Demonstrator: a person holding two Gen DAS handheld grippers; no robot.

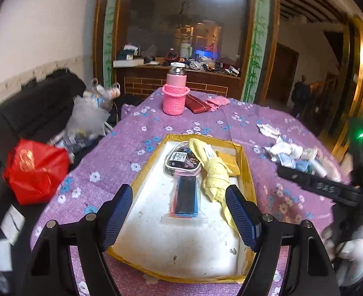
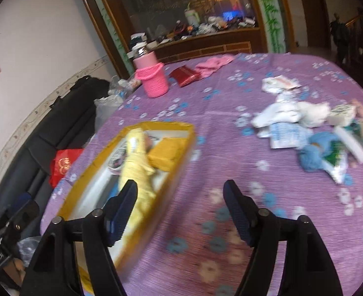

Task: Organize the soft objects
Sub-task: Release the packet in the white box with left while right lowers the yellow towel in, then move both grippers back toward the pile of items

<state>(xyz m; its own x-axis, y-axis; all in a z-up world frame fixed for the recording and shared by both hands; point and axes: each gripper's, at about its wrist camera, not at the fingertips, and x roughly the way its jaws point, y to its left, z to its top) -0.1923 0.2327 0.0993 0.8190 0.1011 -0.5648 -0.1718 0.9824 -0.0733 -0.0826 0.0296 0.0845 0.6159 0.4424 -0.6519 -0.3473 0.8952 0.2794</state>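
A shallow white tray with a yellow rim point(image 1: 246, 170) lies on the purple flowered tablecloth. In it are a rolled yellow towel point(image 1: 216, 172), a clear pouch with a cartoon print point(image 1: 181, 160) and a dark blue packet in a plastic bag point(image 1: 186, 197). My left gripper point(image 1: 179, 212) hangs open over the tray's near half, holding nothing. In the right wrist view my right gripper point(image 2: 181, 204) is open and empty above bare cloth, just right of the tray point(image 2: 181, 148) and the yellow towel point(image 2: 137, 167). A heap of white and blue soft items point(image 2: 304, 128) lies far right.
A pink bottle in a knitted sleeve point(image 1: 175, 93), a red wallet point(image 1: 197, 103) and a pink cloth point(image 1: 218, 102) sit at the table's far end. Left of the table, a black sofa point(image 1: 21, 118) holds a red bag point(image 1: 35, 170) and plastic bags point(image 1: 87, 116).
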